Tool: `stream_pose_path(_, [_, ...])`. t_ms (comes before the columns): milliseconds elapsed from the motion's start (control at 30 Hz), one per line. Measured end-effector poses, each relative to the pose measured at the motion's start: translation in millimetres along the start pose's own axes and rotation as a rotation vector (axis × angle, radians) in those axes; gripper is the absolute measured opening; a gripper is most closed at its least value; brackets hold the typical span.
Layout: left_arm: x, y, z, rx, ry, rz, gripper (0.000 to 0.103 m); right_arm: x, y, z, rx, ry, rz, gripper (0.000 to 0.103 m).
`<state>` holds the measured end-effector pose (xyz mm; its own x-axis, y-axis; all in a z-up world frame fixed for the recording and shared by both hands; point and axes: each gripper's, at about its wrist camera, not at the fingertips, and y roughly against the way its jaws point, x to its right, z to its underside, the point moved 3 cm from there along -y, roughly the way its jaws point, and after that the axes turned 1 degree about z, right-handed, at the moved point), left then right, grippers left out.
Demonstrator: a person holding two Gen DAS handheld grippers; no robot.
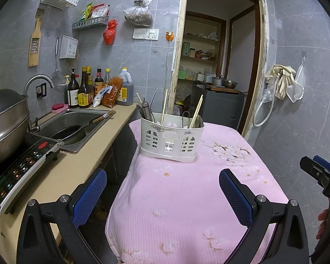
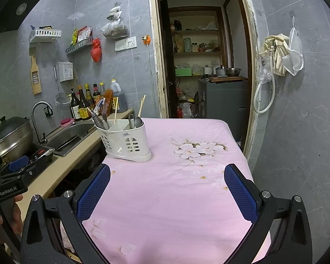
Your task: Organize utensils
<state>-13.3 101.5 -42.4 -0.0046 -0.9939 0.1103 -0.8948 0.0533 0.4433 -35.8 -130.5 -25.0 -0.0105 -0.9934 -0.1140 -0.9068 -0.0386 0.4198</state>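
Note:
A white plastic utensil caddy stands on the pink flowered tablecloth, toward the table's far left. Chopsticks, spoons and a metal-handled tool stick up out of its compartments. My left gripper hovers open over the near left edge of the table, nothing between its blue pads. My right gripper is open too, above the near middle of the cloth, and empty. Both are well short of the caddy.
Left of the table runs a beige counter with a sink holding a dark pan, an induction hob with a lidded wok, and sauce bottles. A doorway opens behind the table. A tiled wall is to the right.

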Motion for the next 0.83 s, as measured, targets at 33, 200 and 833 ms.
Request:
stream_pose_path(33, [0, 0, 0, -0.002, 0.001, 0.002, 0.103, 0, 0, 0, -0.001, 0.000, 0.000, 0.102])
stream_pose_path(200, [1, 1, -2, 0.005, -0.008, -0.006, 0.103, -2, -2, 1, -0.006, 0.002, -0.001, 0.102])
stream_pose_path(833, [1, -12, -8, 0.010, -0.004, -0.005, 0.103, 1, -23, 1, -0.039, -0.005, -0.007, 0.102])
